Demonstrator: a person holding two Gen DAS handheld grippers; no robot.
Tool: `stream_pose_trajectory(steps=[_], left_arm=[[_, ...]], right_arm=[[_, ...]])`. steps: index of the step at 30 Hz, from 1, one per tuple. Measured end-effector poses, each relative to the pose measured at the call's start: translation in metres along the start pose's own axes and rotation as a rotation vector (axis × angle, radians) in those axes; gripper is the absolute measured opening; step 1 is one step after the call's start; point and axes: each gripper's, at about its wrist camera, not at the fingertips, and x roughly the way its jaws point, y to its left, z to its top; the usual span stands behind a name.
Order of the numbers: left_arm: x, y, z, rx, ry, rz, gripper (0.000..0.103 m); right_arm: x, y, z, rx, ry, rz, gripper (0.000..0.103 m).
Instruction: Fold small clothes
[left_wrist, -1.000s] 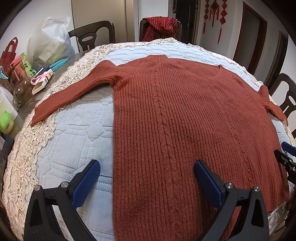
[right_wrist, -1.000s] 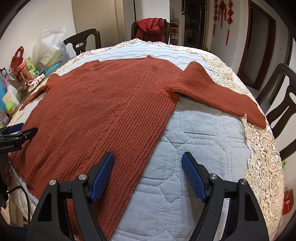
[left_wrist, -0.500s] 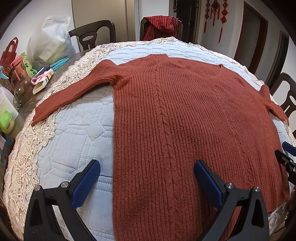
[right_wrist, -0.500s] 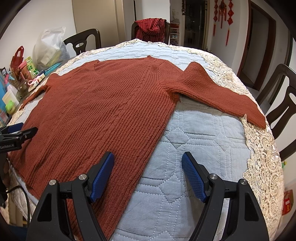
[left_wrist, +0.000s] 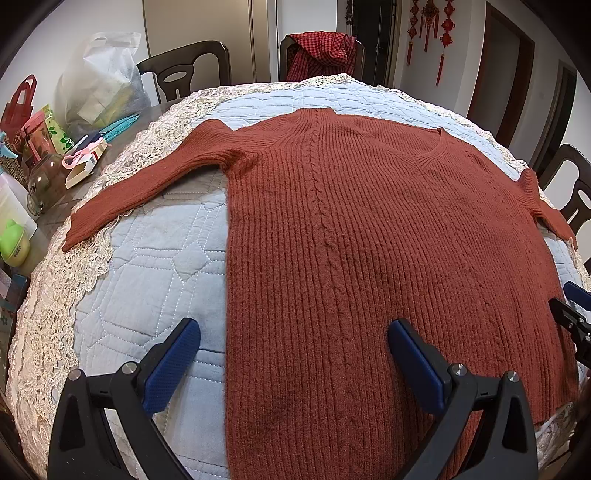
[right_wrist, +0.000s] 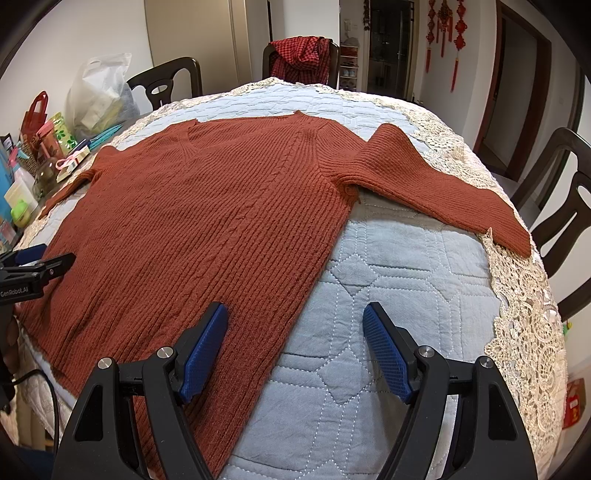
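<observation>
Lying flat and face up on the quilted blue cover (left_wrist: 147, 258) of the round table, the rust-red ribbed sweater (left_wrist: 369, 240) had both sleeves spread outward, one sleeve (left_wrist: 147, 184) reaching the lace edging (left_wrist: 55, 295) on the left and the other sleeve (right_wrist: 443, 188) running toward the right-hand rim; that layout probably served to expose every edge before any fold. The left gripper (left_wrist: 293, 358) hovered with its jaws wide apart and empty, straddling the sweater's left side edge near the hem. The right gripper (right_wrist: 295, 350) hung likewise spread and empty over the opposite side edge. Each seemed poised at the hem corner nearest it, which suggested that no fold had yet begun. A plastic bag (left_wrist: 99, 77) and small clutter sat well apart at the table's far left.
</observation>
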Motion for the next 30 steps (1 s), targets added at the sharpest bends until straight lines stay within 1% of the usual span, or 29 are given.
stream_pose_trajectory(steps=[30], left_arm=[[-0.0008,-0.0010,0.0005,0.001,0.000,0.003,0.103]], right_arm=[[0.0018,-0.0013,-0.0009,0.000,0.002,-0.003,0.076]])
